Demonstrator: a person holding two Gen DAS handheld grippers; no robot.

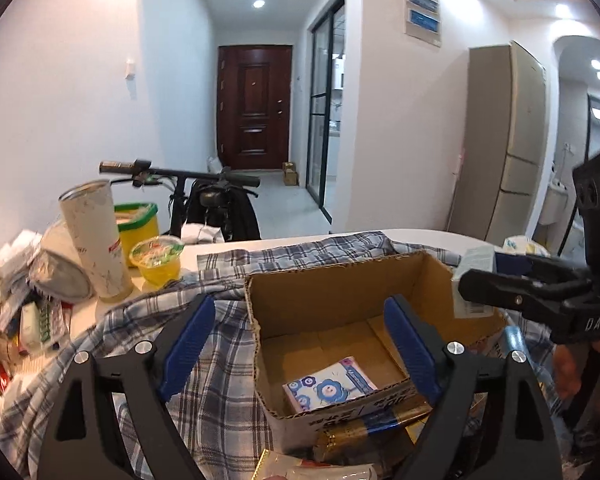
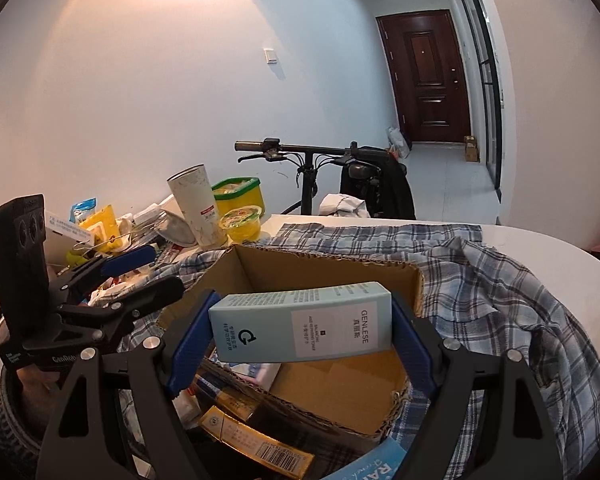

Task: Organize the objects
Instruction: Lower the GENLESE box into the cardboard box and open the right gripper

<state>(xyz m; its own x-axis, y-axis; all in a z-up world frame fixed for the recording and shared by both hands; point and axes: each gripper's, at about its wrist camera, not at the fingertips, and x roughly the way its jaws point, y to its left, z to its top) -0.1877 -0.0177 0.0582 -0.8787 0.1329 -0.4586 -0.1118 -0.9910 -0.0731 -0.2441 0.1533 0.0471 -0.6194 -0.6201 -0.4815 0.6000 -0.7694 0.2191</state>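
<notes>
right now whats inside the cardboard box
One small blue-and-white packet lies on the floor of the cardboard box, near its front wall. The right tongs hold a pale blue carton above the opening, which hides part of the floor in the right wrist view.

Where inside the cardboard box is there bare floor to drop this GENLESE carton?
The cardboard box has bare floor along its far wall and right side. Only the small blue-flower packet sits at the near left corner. The GENLESE carton hangs above it. The pile around the paper cup is crowded.
</notes>
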